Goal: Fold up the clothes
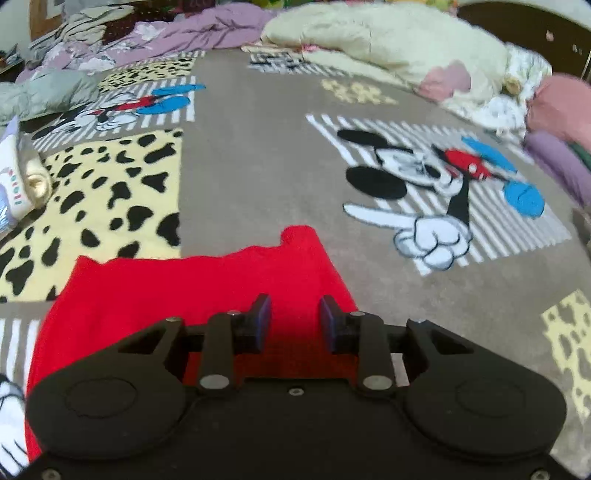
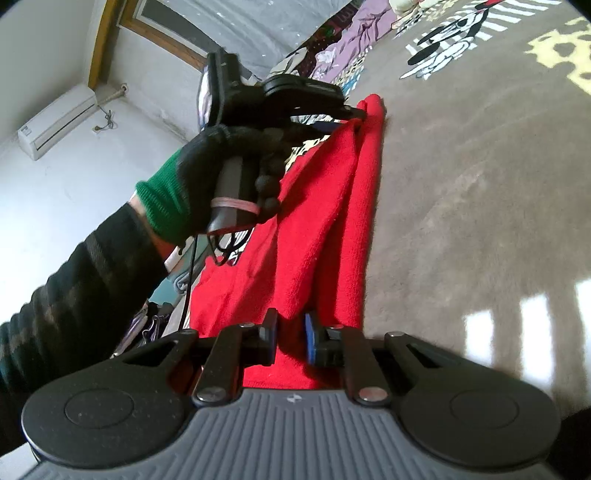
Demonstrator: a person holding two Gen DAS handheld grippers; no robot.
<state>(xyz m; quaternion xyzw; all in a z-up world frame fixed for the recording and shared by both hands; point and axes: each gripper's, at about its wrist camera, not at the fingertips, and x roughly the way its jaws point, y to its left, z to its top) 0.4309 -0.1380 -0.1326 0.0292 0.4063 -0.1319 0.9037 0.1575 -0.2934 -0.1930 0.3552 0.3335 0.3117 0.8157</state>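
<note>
A red cloth (image 1: 207, 288) lies on the cartoon-print blanket (image 1: 251, 166). In the left wrist view it is spread under my left gripper (image 1: 295, 321), which is open, with red fabric showing in the gap between its fingers. In the right wrist view the red cloth (image 2: 332, 206) runs as a long folded strip, one layer raised. Its near fold enters my right gripper (image 2: 291, 338), whose fingers are close together on it. At the strip's far end a gloved hand (image 2: 207, 177) holds the left gripper (image 2: 354, 116), right at the raised corner.
Crumpled bedding lies along the far edge: a cream quilt (image 1: 388, 40), a purple sheet (image 1: 207, 29), and pink and purple clothes (image 1: 561, 122) at the right. A pale bundle (image 1: 18, 173) sits at the left. Wall air conditioner (image 2: 55, 122) in the right view.
</note>
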